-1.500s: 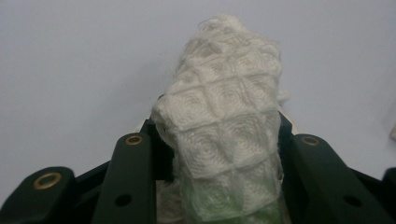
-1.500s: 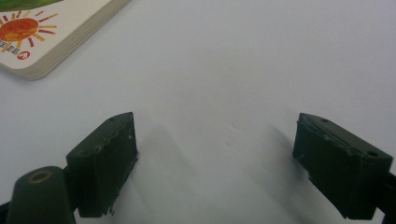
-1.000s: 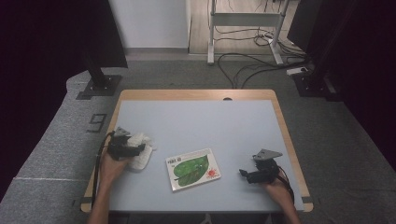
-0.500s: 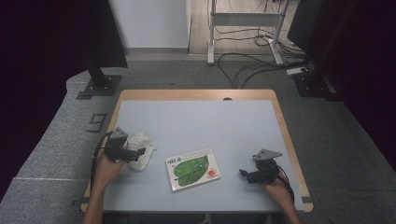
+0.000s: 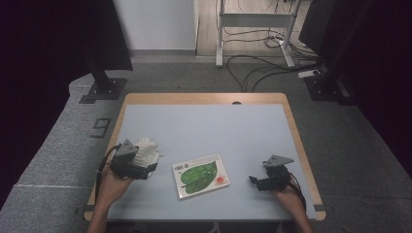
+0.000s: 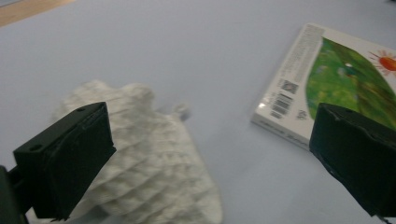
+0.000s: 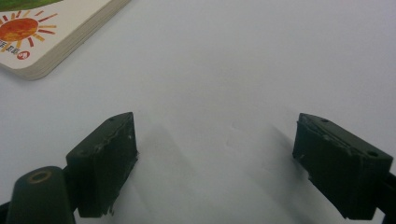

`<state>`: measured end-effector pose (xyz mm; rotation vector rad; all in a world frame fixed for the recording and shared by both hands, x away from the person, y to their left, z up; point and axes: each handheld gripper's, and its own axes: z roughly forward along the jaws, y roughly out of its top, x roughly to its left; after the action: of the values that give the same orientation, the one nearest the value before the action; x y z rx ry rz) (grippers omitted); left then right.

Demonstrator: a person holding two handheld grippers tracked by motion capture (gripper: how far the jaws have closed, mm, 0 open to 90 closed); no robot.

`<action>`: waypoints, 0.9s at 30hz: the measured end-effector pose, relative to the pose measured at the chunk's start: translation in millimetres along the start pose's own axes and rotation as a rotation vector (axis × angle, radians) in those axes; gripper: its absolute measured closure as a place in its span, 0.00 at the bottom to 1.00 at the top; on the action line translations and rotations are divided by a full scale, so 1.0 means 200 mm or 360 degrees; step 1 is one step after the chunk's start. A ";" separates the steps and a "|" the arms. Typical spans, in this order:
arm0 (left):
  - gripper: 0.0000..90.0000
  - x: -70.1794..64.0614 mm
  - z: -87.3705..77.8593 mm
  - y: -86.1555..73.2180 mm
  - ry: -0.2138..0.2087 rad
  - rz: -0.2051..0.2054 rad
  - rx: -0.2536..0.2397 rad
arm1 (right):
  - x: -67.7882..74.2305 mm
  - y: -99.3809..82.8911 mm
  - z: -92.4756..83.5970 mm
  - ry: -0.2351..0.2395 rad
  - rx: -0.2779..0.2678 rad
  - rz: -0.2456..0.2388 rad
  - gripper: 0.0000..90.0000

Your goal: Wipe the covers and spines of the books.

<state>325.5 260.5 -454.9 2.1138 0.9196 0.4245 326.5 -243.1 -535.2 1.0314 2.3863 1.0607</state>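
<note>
Left gripper released from cloth; right gripper idle beside book.

Your left gripper (image 6: pixel 205 158) has its jaws spread wide, having just been opening, with nothing pinched; the white knitted cloth (image 6: pixel 144 163) lies free on the table (image 5: pixel 204 126) below them, at 12 o'clock of that hand. Your right gripper (image 7: pixel 224 163) holds spread, empty jaws, the book (image 5: pixel 201 175) at its 9 o'clock. Since the earlier frame, the left gripper has drawn back off the cloth.

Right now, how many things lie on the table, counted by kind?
White knitted cloth: 1
Book with green leaf cover: 1
Total: 2
</note>
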 end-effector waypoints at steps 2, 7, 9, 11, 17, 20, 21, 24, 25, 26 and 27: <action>0.00 -0.03 0.01 0.00 -0.0033 0.0012 -0.0005 | 0.00 0.00 0.00 0.0000 -0.0001 0.0000 0.14; 0.00 -0.11 0.06 -0.01 -0.0108 0.0067 0.0003 | 0.00 0.00 0.00 0.0001 0.0000 -0.0001 0.14; 0.00 -0.13 0.08 -0.02 -0.0136 0.0097 0.0033 | 0.00 0.00 0.00 0.0001 0.0000 0.0000 0.14; 0.00 -0.16 0.10 -0.04 -0.0153 0.0116 0.0051 | 0.00 0.00 0.00 0.0001 0.0000 0.0000 0.14; 0.00 -0.20 0.17 -0.08 -0.0197 0.0151 0.0096 | 0.00 0.00 0.00 0.0004 0.0002 0.0006 0.14; 0.00 -0.21 0.19 -0.11 -0.0221 0.0170 0.0117 | 0.00 0.00 0.00 0.0004 0.0003 0.0006 0.14; 0.00 -0.22 0.20 -0.12 -0.0227 0.0179 0.0127 | 0.00 0.00 0.00 0.0006 0.0001 0.0006 0.14; 0.00 -0.23 0.23 -0.14 -0.0240 0.0200 0.0150 | 0.00 0.00 0.00 0.0009 0.0006 0.0008 0.14; 0.00 -0.24 0.24 -0.15 -0.0244 0.0212 0.0160 | 0.00 0.00 0.00 0.0008 0.0007 0.0009 0.14; 0.00 -0.24 0.24 -0.16 -0.0245 0.0215 0.0165 | 0.00 0.00 0.00 0.0004 0.0010 0.0014 0.14; 0.00 -0.25 0.25 -0.16 -0.0244 0.0216 0.0171 | 0.00 0.00 0.00 -0.0001 0.0011 0.0019 0.14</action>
<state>304.0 212.1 -511.8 2.2804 0.7278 0.2817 326.6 -242.7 -534.6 1.0492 2.3879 1.0570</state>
